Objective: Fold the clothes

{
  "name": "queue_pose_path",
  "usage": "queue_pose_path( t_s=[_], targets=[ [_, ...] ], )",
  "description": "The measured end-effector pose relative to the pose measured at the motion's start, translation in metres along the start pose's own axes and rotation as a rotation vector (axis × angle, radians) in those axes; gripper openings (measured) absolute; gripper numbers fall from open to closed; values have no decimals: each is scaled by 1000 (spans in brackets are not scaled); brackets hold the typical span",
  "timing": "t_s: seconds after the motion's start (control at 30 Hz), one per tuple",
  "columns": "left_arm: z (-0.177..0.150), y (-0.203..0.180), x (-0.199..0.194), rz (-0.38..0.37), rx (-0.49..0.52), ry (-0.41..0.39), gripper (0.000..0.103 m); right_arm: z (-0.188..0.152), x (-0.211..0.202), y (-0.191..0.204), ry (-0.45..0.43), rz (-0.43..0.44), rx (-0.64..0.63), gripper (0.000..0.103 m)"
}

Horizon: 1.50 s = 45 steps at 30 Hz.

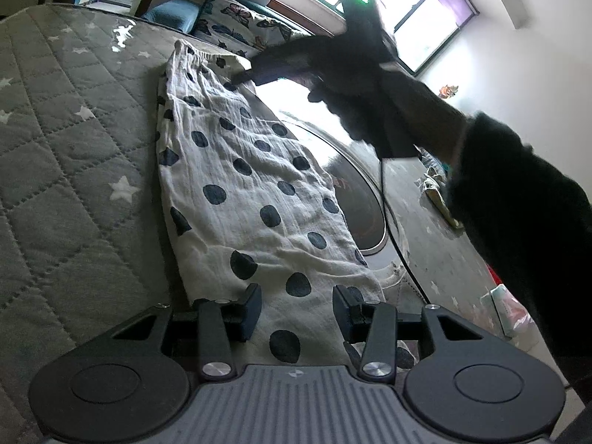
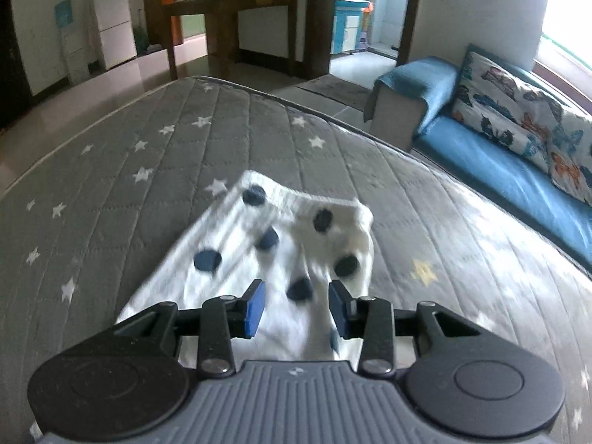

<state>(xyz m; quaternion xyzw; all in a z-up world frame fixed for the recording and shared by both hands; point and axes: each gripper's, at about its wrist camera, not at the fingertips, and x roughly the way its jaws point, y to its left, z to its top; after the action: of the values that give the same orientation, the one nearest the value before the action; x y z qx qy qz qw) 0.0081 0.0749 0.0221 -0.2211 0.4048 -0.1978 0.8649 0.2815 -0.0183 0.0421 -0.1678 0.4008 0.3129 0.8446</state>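
A white garment with dark blue dots (image 1: 244, 185) lies stretched out flat on a grey quilted mattress with white stars (image 1: 66, 140). My left gripper (image 1: 298, 307) hovers over its near end, open, with the cloth lying under the gap and neither pad pressing it. In the left wrist view the right gripper (image 1: 255, 72) is a dark shape in a person's hand at the garment's far end. In the right wrist view, which is blurred, that gripper (image 2: 298, 307) stands open just above the garment's far hem (image 2: 281, 236), holding nothing.
A blue sofa (image 2: 492, 162) with a butterfly-print pillow (image 2: 518, 118) runs along the mattress's far right side. A round shiny surface (image 1: 355, 188) lies right of the garment. A dark sleeve (image 1: 518, 192) fills the right of the left wrist view. A wooden table (image 2: 229, 11) and a fridge stand beyond.
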Motion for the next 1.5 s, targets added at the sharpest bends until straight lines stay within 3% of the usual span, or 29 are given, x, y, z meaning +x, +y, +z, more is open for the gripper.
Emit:
queue_pose_path(
  t_s=[0.3, 0.73, 1.07, 1.5],
  targets=[
    [-6, -8, -22, 38, 15, -46, 51, -40, -39, -11, 27, -48, 34, 43],
    [-36, -21, -56, 97, -12, -88, 58, -106, -108, 12, 6, -23, 29, 44],
    [-50, -28, -53, 120, -61, -64, 67, -163, -144, 36, 20, 12, 30, 44],
    [-55, -30, -50, 169, -81, -55, 70, -196, -169, 37, 3, 8, 67, 45]
  ],
)
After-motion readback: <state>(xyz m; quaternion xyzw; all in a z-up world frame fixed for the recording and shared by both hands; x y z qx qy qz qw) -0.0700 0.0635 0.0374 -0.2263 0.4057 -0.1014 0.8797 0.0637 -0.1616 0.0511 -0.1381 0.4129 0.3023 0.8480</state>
